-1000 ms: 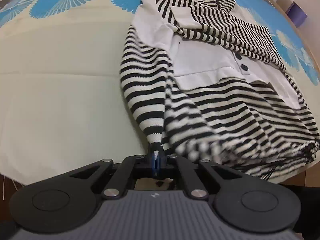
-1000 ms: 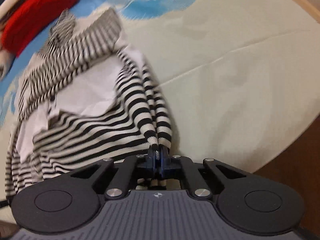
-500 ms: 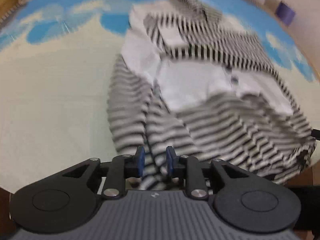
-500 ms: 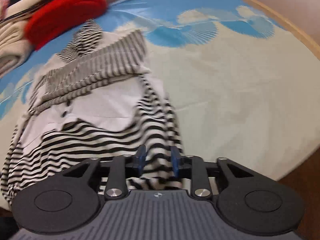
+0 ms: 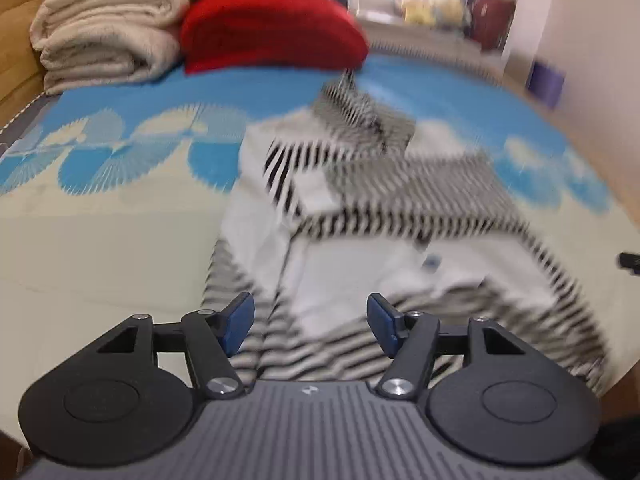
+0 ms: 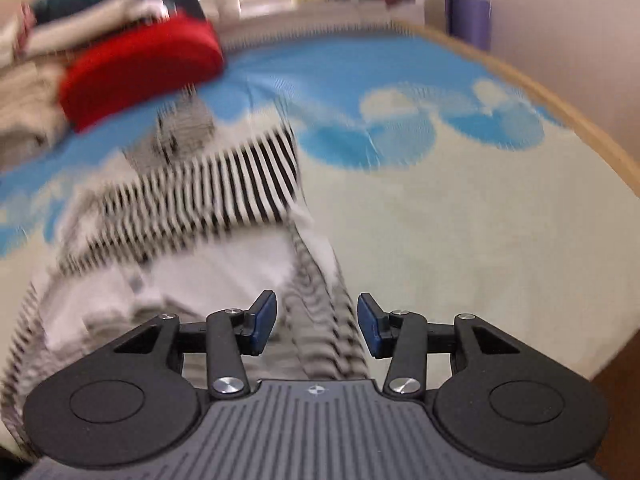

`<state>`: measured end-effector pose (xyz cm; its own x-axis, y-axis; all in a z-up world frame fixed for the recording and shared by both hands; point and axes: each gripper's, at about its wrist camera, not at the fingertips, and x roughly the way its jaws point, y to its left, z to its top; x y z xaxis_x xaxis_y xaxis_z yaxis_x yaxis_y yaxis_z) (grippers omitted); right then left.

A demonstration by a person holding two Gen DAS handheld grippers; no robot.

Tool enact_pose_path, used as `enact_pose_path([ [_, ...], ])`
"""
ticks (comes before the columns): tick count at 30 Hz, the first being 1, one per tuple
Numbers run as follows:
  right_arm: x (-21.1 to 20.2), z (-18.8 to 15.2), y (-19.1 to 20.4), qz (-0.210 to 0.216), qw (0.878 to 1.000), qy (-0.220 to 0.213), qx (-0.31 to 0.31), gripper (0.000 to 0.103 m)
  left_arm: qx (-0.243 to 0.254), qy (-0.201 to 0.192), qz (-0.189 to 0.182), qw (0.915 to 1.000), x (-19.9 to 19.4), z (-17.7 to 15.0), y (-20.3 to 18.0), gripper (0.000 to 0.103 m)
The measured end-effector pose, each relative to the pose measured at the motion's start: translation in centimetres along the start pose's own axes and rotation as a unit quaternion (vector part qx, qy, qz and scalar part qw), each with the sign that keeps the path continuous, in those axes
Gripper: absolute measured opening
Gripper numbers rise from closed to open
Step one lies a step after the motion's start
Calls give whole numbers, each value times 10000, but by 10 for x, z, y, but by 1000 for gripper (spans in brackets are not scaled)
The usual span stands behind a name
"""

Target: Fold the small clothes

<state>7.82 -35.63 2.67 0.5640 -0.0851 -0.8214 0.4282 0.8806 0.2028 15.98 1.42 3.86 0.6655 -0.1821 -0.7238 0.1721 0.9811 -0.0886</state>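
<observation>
A: What's around?
B: Red folded cloth [image 5: 272, 32] and beige towels [image 5: 104, 40] at the bed's far edge, purple box [image 6: 468, 18] off the far right corner.
A: Garment?
B: Striped top [image 5: 380, 216] lies mid-bed on the blue-cream sheet [image 5: 100, 248], blurred.
A: Claws?
B: Left gripper [image 5: 310, 322] wide, holding nothing, above the hem. Right gripper [image 6: 316, 322] wide, striped sleeve [image 6: 320, 328] between its pads; contact unclear.

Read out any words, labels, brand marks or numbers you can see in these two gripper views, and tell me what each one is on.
No readable words or numbers.
Left gripper body: a small pale emblem, a mark and not text.
Right gripper body: a similar small emblem, no letters legible.
Striped garment: a small bluish patch on its white panel, too blurred to read.
Bed cover: only blue fan patterns, no text.
</observation>
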Motion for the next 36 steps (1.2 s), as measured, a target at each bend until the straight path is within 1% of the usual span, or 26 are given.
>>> enact_pose_path([
  [3, -3, 25, 20, -14, 9988, -431, -243, 47, 191, -573, 98, 9981, -12, 37, -19, 74],
  [5, -1, 50, 33, 159, 9976, -653, -186, 47, 194, -965, 89, 9951, -21, 72, -29, 80],
  [6, -1, 69, 40, 305, 9965, -766, -125, 47, 157, -1066, 88, 9941, -23, 88, -32, 81],
  [7, 2, 86, 48, 400, 9955, -850, -85, 47, 73, -1148, 71, 9933, -23, 109, -36, 82],
  [9, 14, 121, 62, 570, 9935, -988, 17, 53, -75, -1195, -29, 9928, -17, 146, -41, 82],
  [11, 31, 147, 69, 788, 9917, -987, 249, 53, -234, -1064, 21, 9940, 1, 182, -43, 83],
  [13, 50, 158, 68, 1052, 9886, -1003, 388, 53, -293, -875, 187, 9956, 34, 213, -43, 82],
  [14, 59, 160, 68, 951, 9912, -860, 334, 53, -252, -825, 284, 9959, 50, 224, -42, 81],
  [15, 71, 162, 70, 753, 9946, -677, 234, 53, -160, -794, 465, 9956, 70, 237, -40, 81],
  [17, 90, 164, 67, 505, 9966, -633, 157, 53, 6, -732, 691, 9949, 108, 252, -38, 77],
  [18, 102, 167, 62, 308, 9977, -570, 192, 53, 68, -668, 756, 9949, 128, 259, -36, 74],
  [19, 112, 169, 58, 179, 9982, -536, 221, 53, 83, -557, 796, 9952, 152, 267, -35, 65],
  [20, 121, 170, 55, 63, 9983, -542, 218, 53, 71, -432, 783, 9960, 174, 273, -33, 50],
  [21, 131, 172, 51, -115, 9983, -553, 165, 53, 32, -297, 725, 9969, 195, 280, -31, 37],
  [22, 137, 171, 48, -252, 9981, -554, 93, 52, -39, -187, 667, 9976, 219, 290, -31, 13],
  [23, 142, 167, 47, -363, 9978, -546, 18, 52, -62, -146, 648, 9978, 237, 297, -28, 9],
  [25, 149, 156, 45, -451, 9978, -484, -91, 52, 72, -115, 689, 9975, 282, 320, -33, 9],
  [27, 159, 149, 41, -518, 9980, -353, -112, 46, 256, -78, 779, 9966, 323, 340, -35, 9],
  [28, 164, 149, 38, -525, 9982, -301, -21, 44, 398, -125, 836, 9956, 345, 347, -37, 9],
  [29, 167, 148, 36, -503, 9983, -297, 74, 37, 447, -138, 889, 9949, 364, 351, -36, 9],
  [30, 170, 149, 34, -523, 9981, -273, 171, 27, 397, -48, 898, 9952, 385, 354, -33, 9],
  [31, 172, 149, 34, -545, 9980, -236, 198, 23, 274, 75, 801, 9964, 405, 358, -29, 9],
  [32, 175, 150, 33, -538, 9981, -225, 202, 18, 186, 91, 739, 9971, 419, 361, -27, 9],
  [34, 178, 152, 35, -595, 9978, -243, 151, 17, 111, 66, 798, 9967, 444, 369, -27, 9],
  [36, 187, 151, 34, -779, 9968, -178, 86, 17, 87, 40, 813, 9966, 465, 378, -28, 11],
])
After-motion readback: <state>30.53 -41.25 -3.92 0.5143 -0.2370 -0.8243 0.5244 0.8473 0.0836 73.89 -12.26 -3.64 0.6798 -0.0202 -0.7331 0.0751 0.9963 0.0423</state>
